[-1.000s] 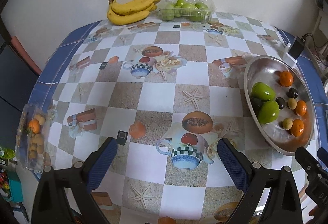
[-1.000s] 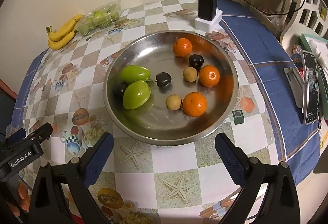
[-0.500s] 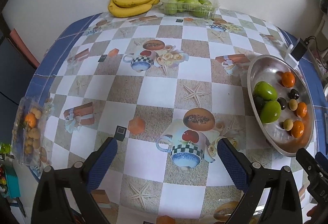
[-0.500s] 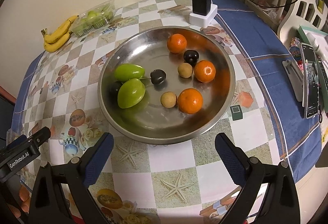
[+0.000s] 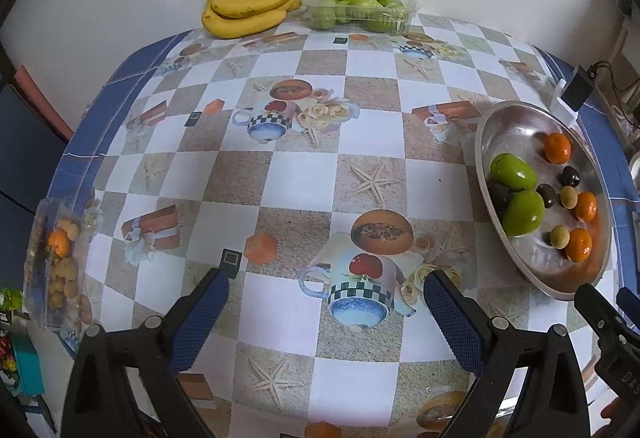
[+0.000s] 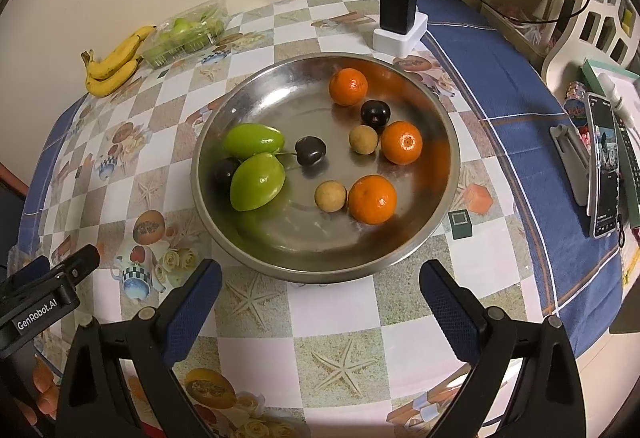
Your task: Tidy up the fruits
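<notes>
A steel bowl [image 6: 432,234] [image 5: 486,125] holds two green fruits [image 6: 258,181], three oranges [image 6: 372,199], dark cherries [image 6: 310,150] and small tan fruits [image 6: 330,196]. My right gripper [image 6: 320,298] is open and empty, just short of the bowl's near rim. My left gripper [image 5: 326,302] is open and empty above the tablecloth, left of the bowl. Bananas [image 5: 248,7] and a clear box of green fruit [image 5: 360,9] lie at the far edge. A clear box with an orange and tan fruits [image 5: 58,258] sits at the left edge.
A black charger on a white block [image 6: 398,19] stands behind the bowl. A phone on a stand [image 6: 602,165] and clutter lie off the table's right side. The left gripper's body [image 6: 44,294] shows at the right wrist view's lower left.
Both grippers have drifted slightly; the bowl sits a little lower and farther left in the right wrist view. Both stay open and no fruit has moved.
</notes>
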Tool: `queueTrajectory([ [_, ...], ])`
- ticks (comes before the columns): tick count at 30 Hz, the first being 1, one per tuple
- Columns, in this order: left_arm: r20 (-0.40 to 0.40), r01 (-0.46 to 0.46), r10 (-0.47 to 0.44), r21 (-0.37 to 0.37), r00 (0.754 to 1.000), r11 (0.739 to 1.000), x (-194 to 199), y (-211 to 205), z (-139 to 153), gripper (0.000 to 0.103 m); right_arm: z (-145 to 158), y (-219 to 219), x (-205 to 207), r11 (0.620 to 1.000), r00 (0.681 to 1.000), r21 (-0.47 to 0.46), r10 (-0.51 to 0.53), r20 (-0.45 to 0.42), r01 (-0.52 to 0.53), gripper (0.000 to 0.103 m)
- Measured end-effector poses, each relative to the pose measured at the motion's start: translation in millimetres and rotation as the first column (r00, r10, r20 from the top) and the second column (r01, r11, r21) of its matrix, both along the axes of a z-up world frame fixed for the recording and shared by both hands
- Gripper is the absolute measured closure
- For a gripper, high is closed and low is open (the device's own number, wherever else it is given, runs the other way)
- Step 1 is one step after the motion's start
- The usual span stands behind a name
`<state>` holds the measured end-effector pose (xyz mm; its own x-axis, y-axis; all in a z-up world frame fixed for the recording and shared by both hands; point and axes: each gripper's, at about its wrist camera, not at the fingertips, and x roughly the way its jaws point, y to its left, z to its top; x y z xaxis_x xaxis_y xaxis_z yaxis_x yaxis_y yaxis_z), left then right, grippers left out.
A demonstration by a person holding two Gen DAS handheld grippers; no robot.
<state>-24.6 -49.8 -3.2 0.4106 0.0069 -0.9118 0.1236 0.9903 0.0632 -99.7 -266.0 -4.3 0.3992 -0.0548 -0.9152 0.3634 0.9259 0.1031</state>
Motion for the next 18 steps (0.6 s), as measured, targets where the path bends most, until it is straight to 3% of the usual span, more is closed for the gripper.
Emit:
queueTrajectory([
  [18,-0.04,0.008,-0.008,0.006,0.999,1.0,2.5,-2.1,-7.8,0.004,-1.4,1.8,1.4,1.0,1.0,-0.006,0.006,-0.008,-0.006,0.004],
])
